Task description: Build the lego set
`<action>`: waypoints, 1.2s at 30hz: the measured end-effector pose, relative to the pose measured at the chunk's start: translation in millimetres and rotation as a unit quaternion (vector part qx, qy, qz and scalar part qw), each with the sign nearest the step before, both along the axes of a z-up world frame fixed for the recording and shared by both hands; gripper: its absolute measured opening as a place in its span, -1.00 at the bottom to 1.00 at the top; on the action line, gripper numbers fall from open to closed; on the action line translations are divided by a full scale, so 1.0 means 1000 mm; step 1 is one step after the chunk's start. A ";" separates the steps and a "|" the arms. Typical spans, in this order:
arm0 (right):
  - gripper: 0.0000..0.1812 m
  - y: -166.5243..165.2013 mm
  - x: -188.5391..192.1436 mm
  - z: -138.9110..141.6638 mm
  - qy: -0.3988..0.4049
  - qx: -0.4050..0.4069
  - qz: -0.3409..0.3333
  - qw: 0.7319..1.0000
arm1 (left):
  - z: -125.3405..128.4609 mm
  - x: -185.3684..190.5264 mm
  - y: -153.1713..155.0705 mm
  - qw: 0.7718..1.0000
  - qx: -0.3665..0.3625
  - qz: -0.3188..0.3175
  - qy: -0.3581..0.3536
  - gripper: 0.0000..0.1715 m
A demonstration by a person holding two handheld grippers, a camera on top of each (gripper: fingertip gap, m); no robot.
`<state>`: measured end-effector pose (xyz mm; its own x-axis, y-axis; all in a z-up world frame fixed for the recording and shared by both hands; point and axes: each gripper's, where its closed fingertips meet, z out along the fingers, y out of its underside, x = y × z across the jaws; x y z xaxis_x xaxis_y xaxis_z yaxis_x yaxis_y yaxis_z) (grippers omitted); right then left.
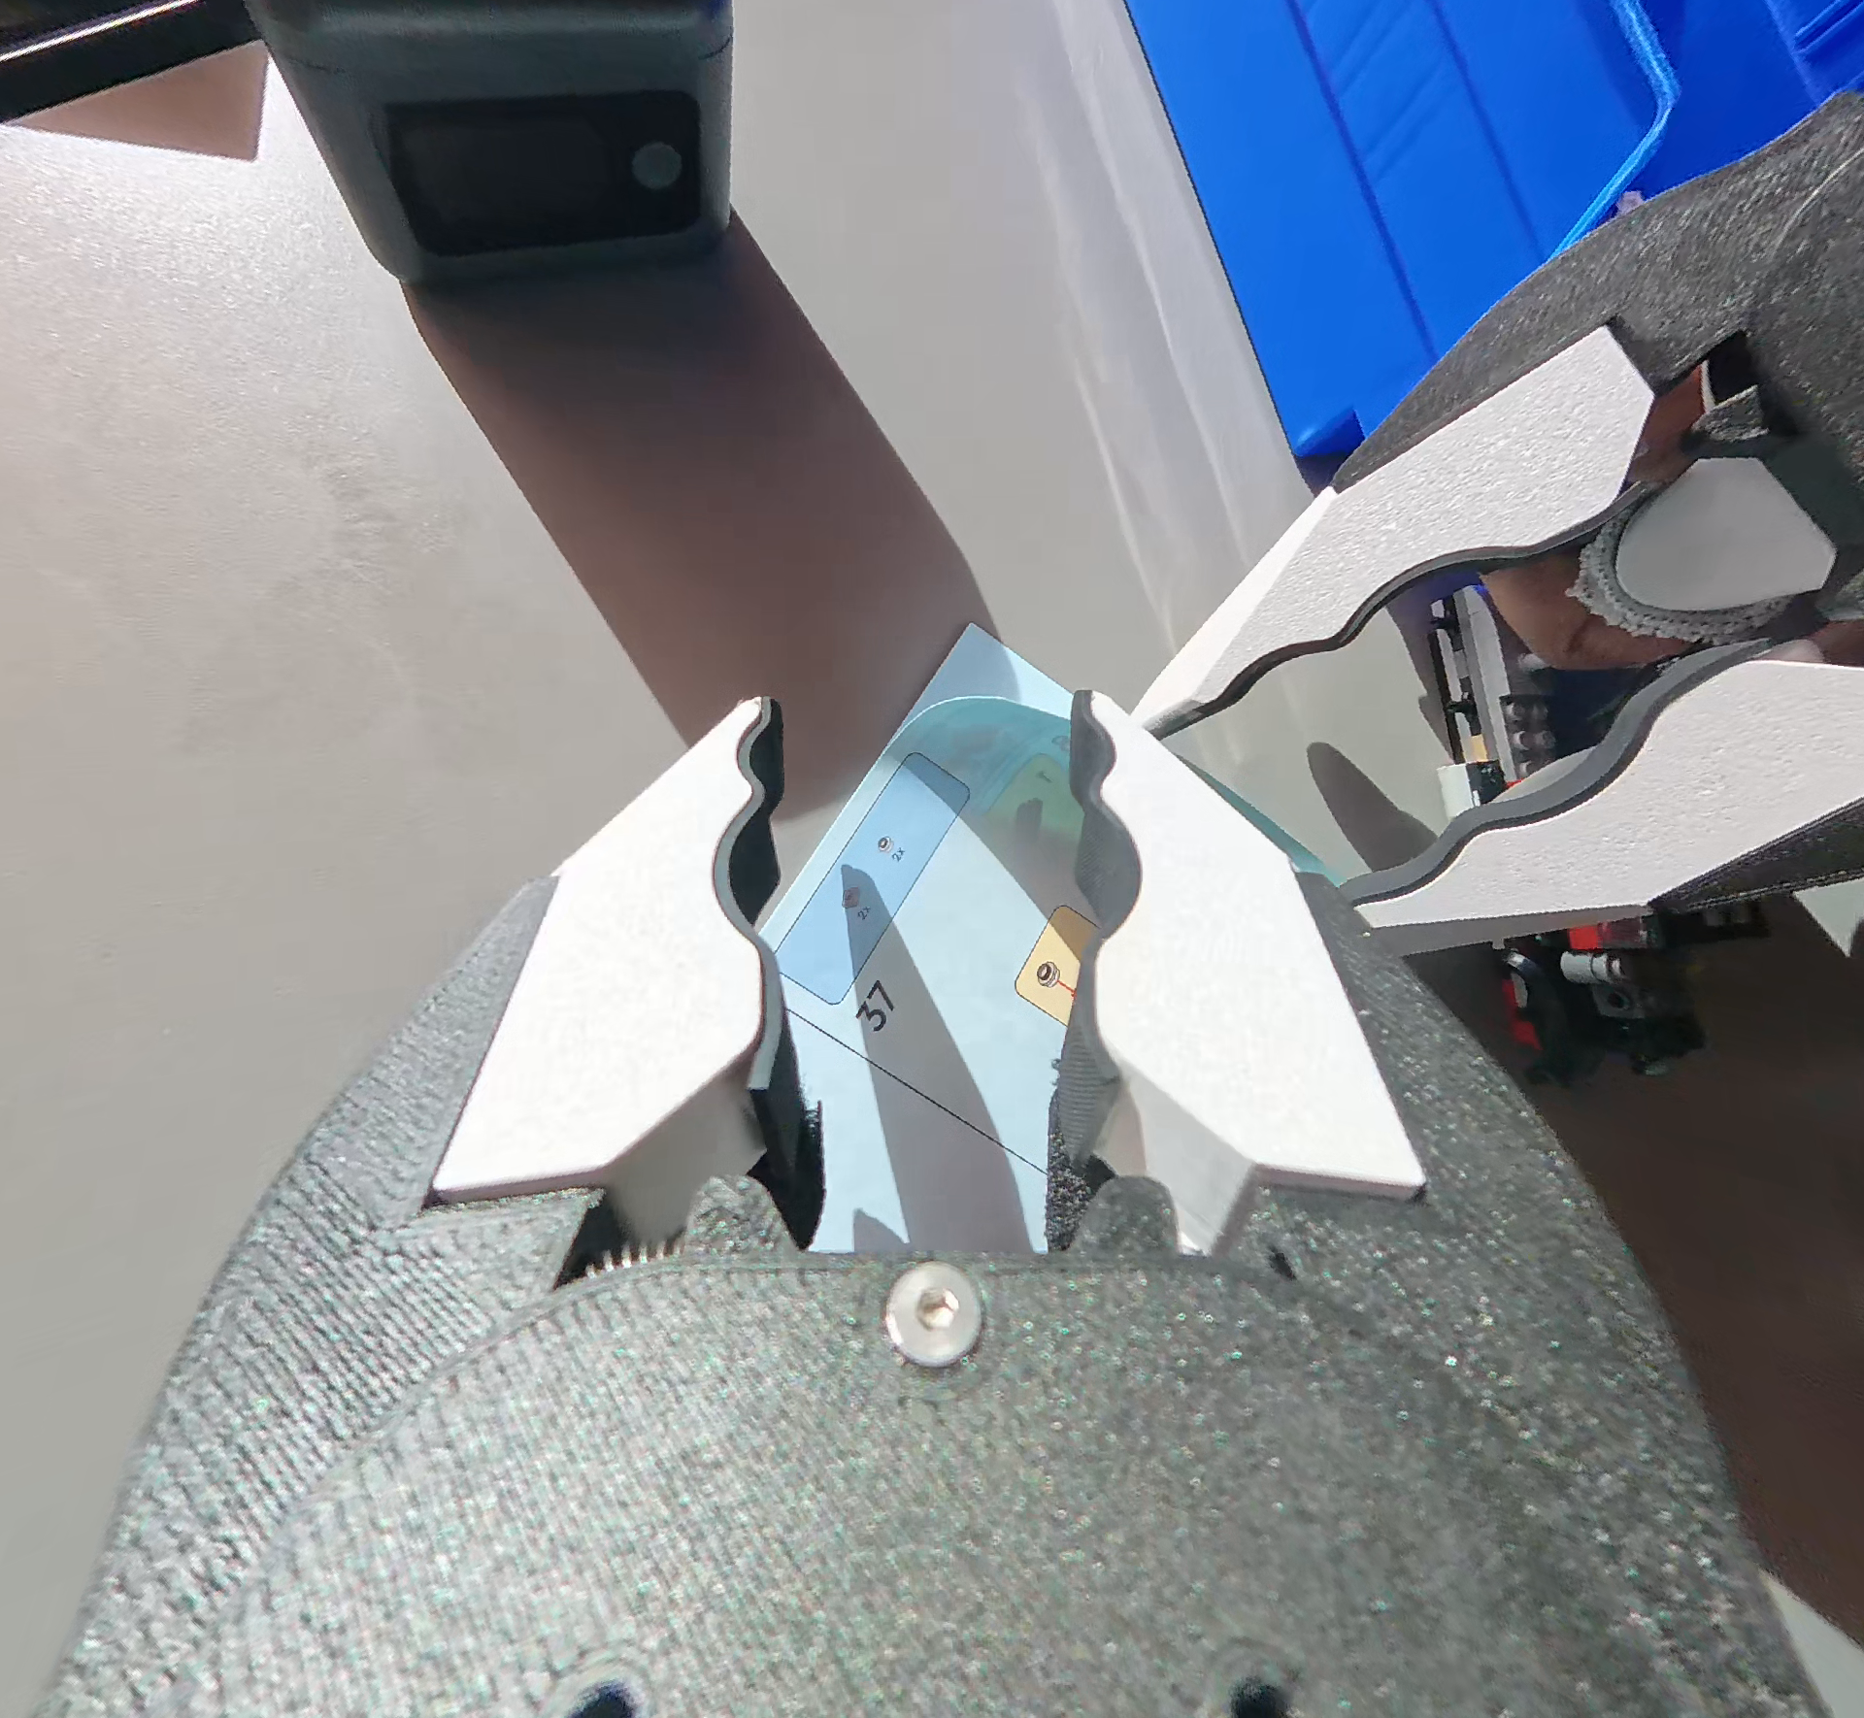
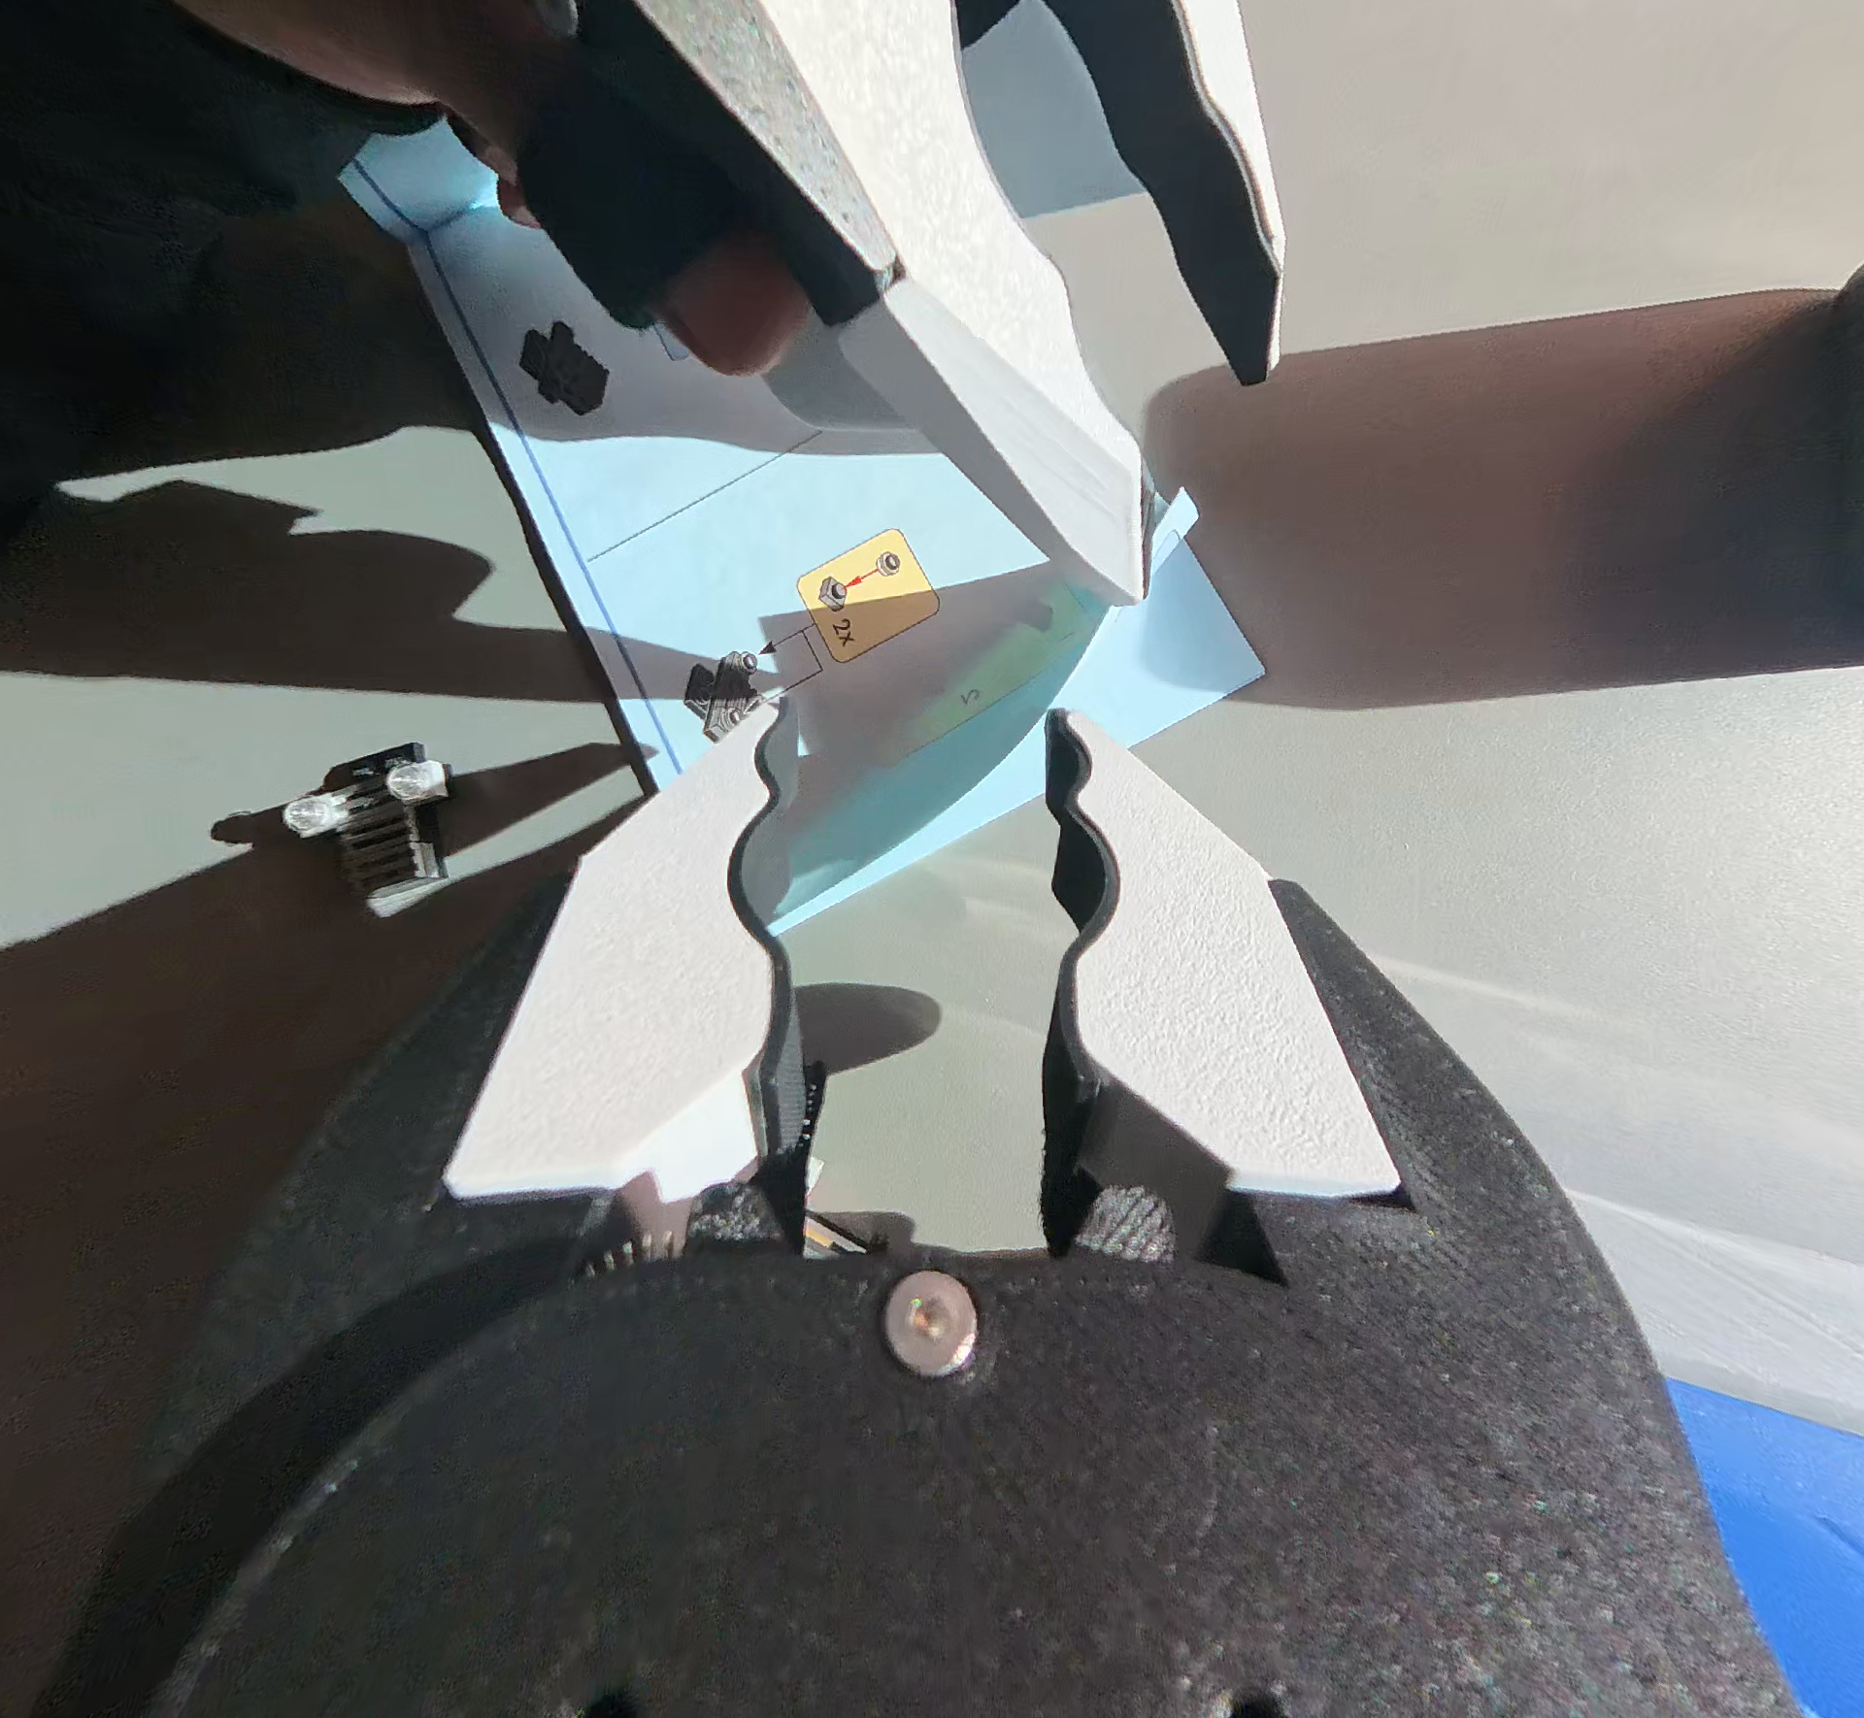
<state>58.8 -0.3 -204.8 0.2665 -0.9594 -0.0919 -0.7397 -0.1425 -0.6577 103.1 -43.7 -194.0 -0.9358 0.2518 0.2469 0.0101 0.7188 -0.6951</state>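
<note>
The light-blue instruction booklet (image 1: 908,964) lies open on the table, also in the right wrist view (image 2: 706,500). My left gripper (image 1: 923,712) is open and empty, low over the page. It enters the right wrist view from the top (image 2: 1190,475), one fingertip down at the page near its far corner. My right gripper (image 2: 918,717) is open and empty over the page's near edge. It shows at the right of the left wrist view (image 1: 1261,812). A small black lego sub-assembly with two clear round pieces (image 2: 373,823) lies on the table left of the booklet.
A larger lego build (image 1: 1563,984), black, white and red, stands behind the right gripper. Blue bins (image 1: 1412,157) stand at the back right; a blue edge (image 2: 1765,1518) shows low right. A dark grey box device (image 1: 484,56) sits at the back left. A hand (image 2: 706,298) holds the left gripper.
</note>
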 end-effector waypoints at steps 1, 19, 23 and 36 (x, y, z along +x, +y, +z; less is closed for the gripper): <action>-0.44 0.000 0.000 0.000 0.001 0.000 0.000 1.000 | 0.000 0.000 0.000 1.000 0.000 0.000 0.002 -0.32; -0.45 0.016 -0.007 0.001 0.016 0.048 0.029 0.998 | 0.006 0.015 -0.002 0.999 -0.011 0.042 0.025 -0.32; -0.45 0.023 -0.008 0.007 0.010 0.078 0.041 0.996 | 0.007 0.016 -0.003 0.998 -0.016 0.047 0.025 -0.30; -0.47 0.011 -0.004 0.010 0.006 0.092 0.008 0.996 | 0.027 -0.004 0.024 0.997 -0.043 -0.066 -0.027 0.00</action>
<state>54.6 10.6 -194.7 0.2804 -0.9213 -0.2693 -0.7461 -0.0327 -0.6650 99.5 -19.6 -167.4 -0.9046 0.3913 0.1690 0.1400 0.6473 -0.7493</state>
